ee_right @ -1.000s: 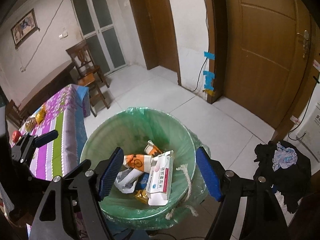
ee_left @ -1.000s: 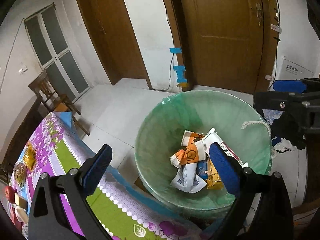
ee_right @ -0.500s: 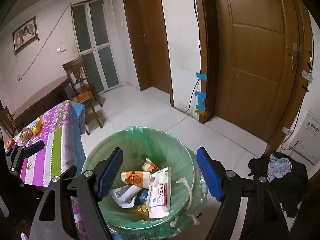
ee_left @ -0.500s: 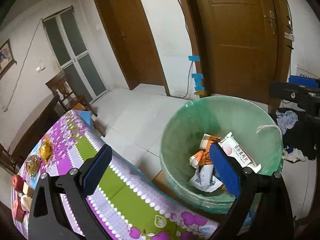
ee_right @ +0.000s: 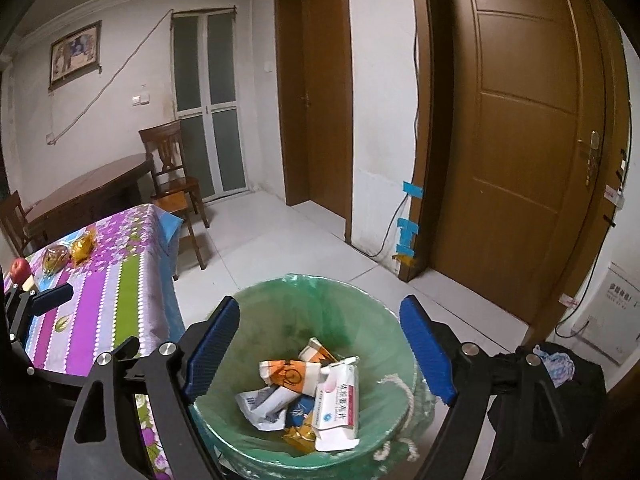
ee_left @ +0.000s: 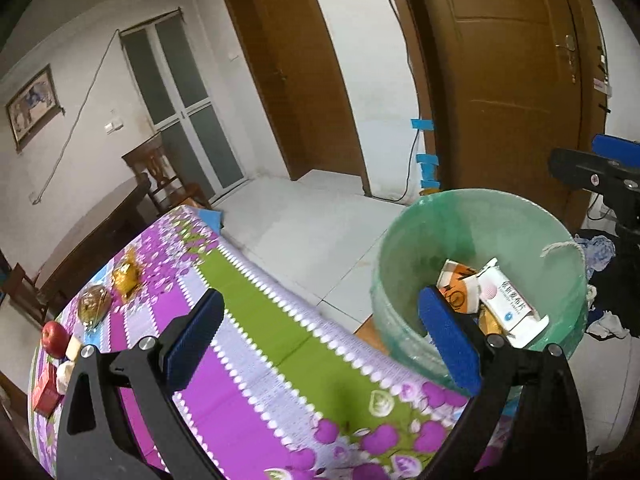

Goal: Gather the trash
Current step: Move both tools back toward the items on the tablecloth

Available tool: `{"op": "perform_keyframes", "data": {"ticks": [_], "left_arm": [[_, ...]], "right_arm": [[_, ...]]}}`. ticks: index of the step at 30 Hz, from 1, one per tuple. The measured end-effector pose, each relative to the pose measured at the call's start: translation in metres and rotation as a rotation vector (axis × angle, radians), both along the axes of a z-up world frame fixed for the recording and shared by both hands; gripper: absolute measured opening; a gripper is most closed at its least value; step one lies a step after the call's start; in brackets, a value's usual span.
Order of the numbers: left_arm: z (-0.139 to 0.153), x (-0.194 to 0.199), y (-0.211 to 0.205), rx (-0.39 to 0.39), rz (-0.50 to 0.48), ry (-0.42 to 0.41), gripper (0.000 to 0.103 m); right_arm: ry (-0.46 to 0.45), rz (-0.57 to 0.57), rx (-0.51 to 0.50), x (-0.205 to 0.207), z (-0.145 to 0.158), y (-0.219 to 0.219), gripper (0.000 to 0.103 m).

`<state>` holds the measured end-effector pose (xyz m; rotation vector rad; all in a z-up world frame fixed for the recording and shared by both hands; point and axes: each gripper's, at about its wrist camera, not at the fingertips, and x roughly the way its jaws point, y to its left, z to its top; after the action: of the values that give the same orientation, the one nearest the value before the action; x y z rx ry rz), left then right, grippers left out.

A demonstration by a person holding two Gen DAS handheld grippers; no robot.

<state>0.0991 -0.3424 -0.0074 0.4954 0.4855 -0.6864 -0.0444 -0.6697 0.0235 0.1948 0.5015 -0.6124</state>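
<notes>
Both tools stand spread and empty, the right tool [ee_right: 320, 354], whose jaws have just been opening, above the green-lined round trash bin [ee_right: 280, 300]. The remaining gold crinkled wrappers [ee_left: 126, 276] lie on the purple-and-green flowered table [ee_left: 256, 332] at ten o'clock from the left tool [ee_left: 320, 344], the nearer one.

Your way onto the table [ee_left: 256, 320] is clear along the green stripe and the near corner; the apple [ee_left: 54, 338], boxes and two gold wrapped packets [ee_left: 126, 276] crowd only its far end. The bin [ee_right: 320, 300] stands tight against the table's edge, mouth unobstructed. White floor [ee_right: 280, 248] beyond is free up to the wooden chair [ee_right: 172, 184].
</notes>
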Motion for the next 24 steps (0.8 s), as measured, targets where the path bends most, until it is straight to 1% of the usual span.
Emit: {"op": "perform_keyframes", "data": {"ticks": [5, 12, 18, 24], "left_arm": [[0.0, 0.007, 0.016, -0.011, 0.029, 0.014, 0.094], [0.004, 0.013, 0.043, -0.029, 0.078, -0.004, 0.094], [0.005, 0.024, 0.073, -0.048, 0.137, 0.006, 0.094], [-0.001, 0.04, 0.117, -0.063, 0.224, 0.038, 0.094]], "right_arm": [[-0.003, 0.019, -0.013, 0.009, 0.002, 0.014, 0.085], [-0.027, 0.061, -0.011, 0.025, 0.007, 0.034, 0.088], [-0.03, 0.116, -0.019, 0.048, 0.007, 0.061, 0.091], [-0.037, 0.183, -0.007, 0.073, 0.008, 0.087, 0.091]]}}
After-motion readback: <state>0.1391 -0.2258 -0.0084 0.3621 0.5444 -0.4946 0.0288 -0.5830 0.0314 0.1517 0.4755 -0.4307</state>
